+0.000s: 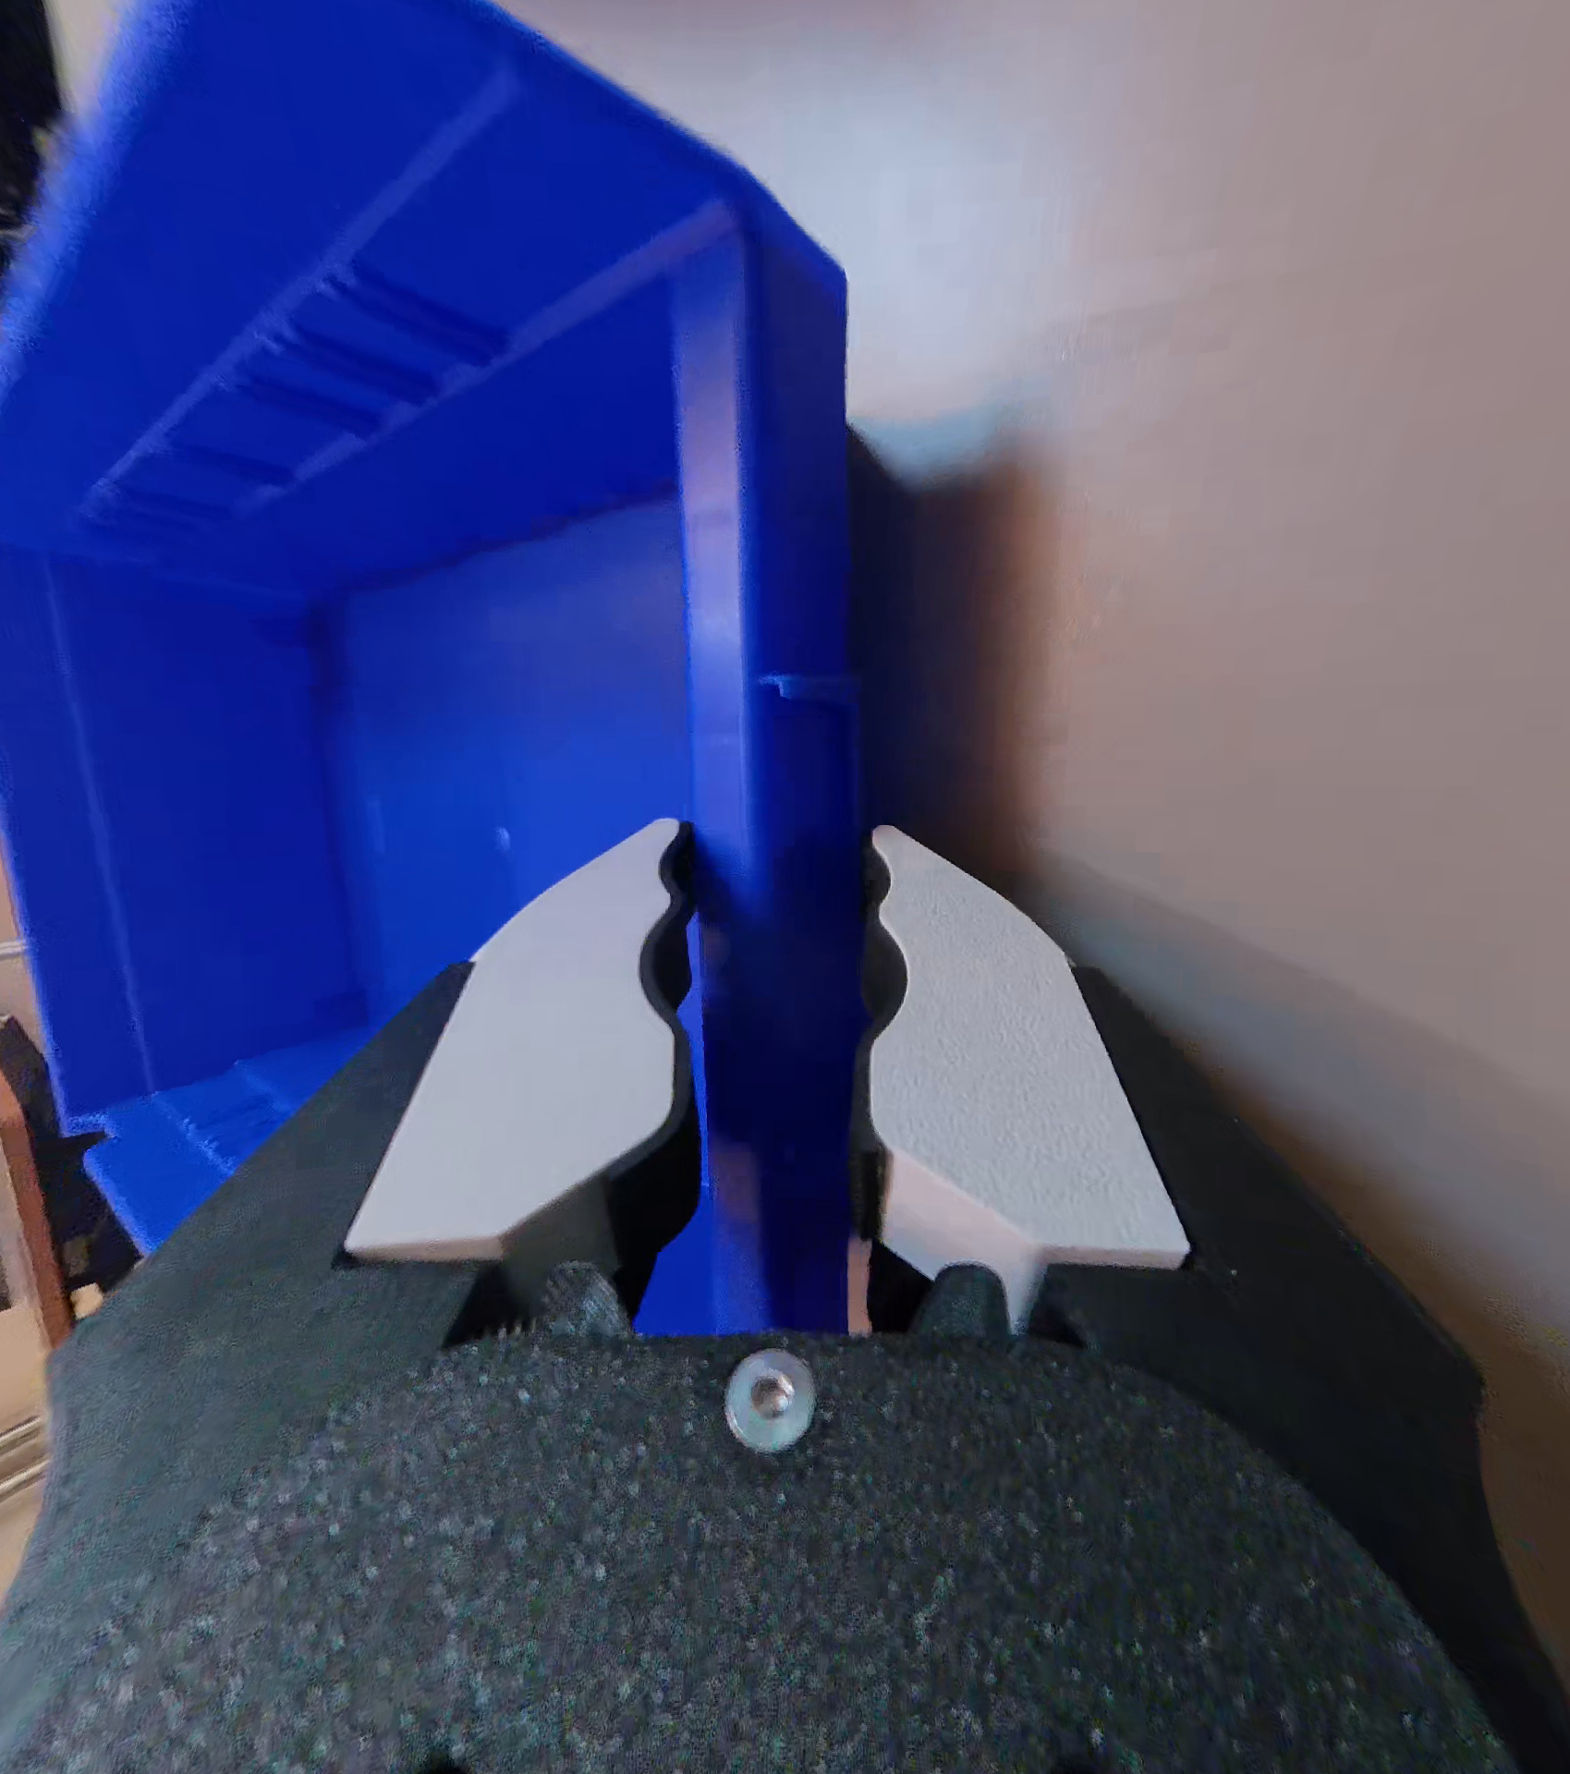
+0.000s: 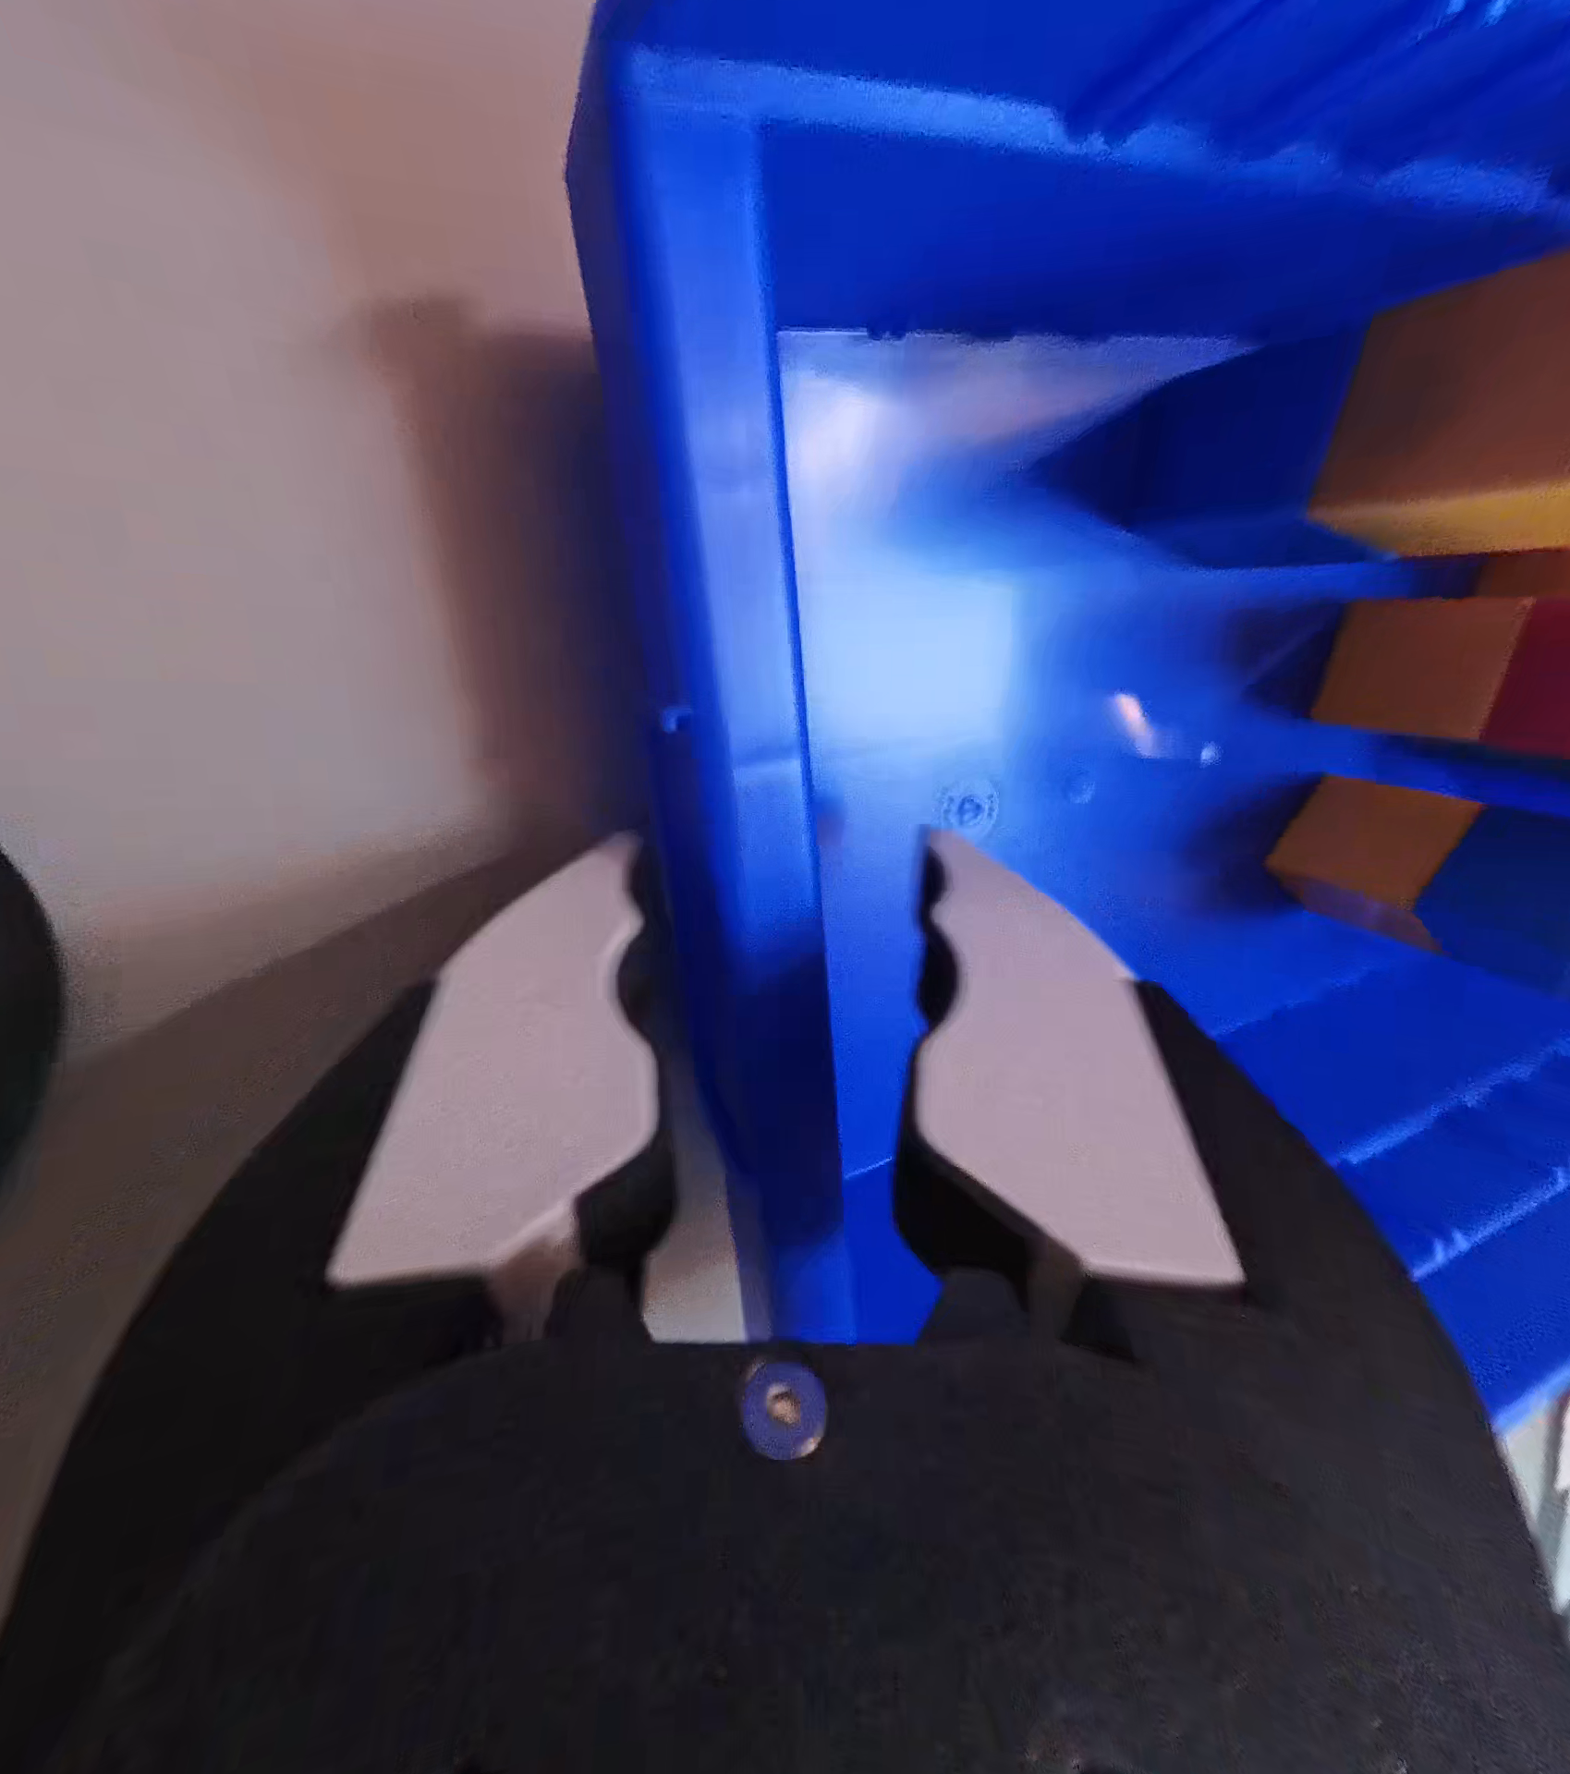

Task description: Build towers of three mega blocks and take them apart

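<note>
- Between the fingers of the left gripper: one side wall of a blue bin. Wall runs straight ahead along the finger line, one finger inside the bin, one outside. Clenched on that wall.
- Right gripper: same arrangement on what looks like the opposite side wall of the bin; fingers clamped across it, wall edge-on to the camera.
- Bin reads as tipped or lifted, its opening turned toward both cameras; exact tilt not clear, both views blurred.
- Mega blocks: orange, red and blue faces seen through slots in the bin's far side, right wrist view only. Inside or behind the bin — cannot tell. No blocks in the left wrist view.
- Key relation: blocks lie ahead and to the right of the right gripper, so that gripper is nearer. Long axes of the blocks not readable.
- Pale wall just beside the bin.
- Judgement: no tower begun; both grippers are taken up with the bin, and one must let go before any block can be reached.
</note>
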The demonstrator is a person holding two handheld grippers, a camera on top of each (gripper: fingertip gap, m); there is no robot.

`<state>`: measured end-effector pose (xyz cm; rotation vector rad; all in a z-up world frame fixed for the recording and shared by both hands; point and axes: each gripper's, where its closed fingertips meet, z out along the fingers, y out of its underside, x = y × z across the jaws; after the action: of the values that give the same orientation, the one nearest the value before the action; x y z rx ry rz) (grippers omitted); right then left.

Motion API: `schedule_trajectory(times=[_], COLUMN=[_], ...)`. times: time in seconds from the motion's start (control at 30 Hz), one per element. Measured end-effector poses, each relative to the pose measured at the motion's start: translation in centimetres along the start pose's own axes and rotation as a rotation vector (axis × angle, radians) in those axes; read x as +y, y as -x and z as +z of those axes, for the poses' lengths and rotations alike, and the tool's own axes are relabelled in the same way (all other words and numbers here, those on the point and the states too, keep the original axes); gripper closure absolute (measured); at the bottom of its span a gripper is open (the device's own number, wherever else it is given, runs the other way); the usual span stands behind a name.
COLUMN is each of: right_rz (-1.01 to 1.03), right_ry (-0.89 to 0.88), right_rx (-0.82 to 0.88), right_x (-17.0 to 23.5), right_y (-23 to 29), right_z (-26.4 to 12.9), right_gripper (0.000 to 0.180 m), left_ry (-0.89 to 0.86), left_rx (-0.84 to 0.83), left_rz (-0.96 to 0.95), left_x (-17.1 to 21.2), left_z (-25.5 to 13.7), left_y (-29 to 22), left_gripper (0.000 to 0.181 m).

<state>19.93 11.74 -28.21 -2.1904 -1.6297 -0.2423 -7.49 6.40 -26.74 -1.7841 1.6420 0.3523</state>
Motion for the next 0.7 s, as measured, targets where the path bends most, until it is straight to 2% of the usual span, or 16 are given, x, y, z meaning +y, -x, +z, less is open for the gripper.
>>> schedule_trajectory(times=[0.03, 0.07, 0.13, 0.3, 0.47, 0.6, 0.7], right_rz=[-0.018, -0.024, -0.055, -0.095, -0.117, -0.115, -0.108], right_ry=[-0.010, -0.015, -0.015, -0.078, -0.136, -0.140, -0.127], right_rx=[-0.041, -0.061, -0.071, -0.045, -0.019, 0.045, 0.073], right_x=[-0.2, -0.2, -0.2, -0.6, -1.0, -2.3, -3.6], right_y=[0.4, 0.6, 0.9, 3.6, 7.9, 10.2, 11.4], right_z=[0.2, 0.2, 0.1, -1.4, -4.4, -6.4, -6.6], right_gripper=[0.145, 0.151, 0.152, 0.152, 0.152, 0.150, 0.150], left_ry=[-0.044, -0.092, -0.193, -0.382, -0.513, -0.614, -0.618], left_rx=[-0.015, -0.026, -0.035, 0.071, 0.169, 0.263, 0.242], left_rz=[-0.031, -0.065, -0.123, -0.277, -0.424, -0.541, -0.580], left_x=[-0.6, -1.3, -2.5, -4.0, -5.3, -8.7, -11.1], left_z=[-1.0, -2.2, -4.6, -8.6, -9.1, -9.5, -8.5], left_y=[0.1, 0.3, 0.6, -0.6, -2.1, -2.9, -2.6], left_gripper=[0.149, 0.152, 0.155, 0.152, 0.149, 0.142, 0.141])
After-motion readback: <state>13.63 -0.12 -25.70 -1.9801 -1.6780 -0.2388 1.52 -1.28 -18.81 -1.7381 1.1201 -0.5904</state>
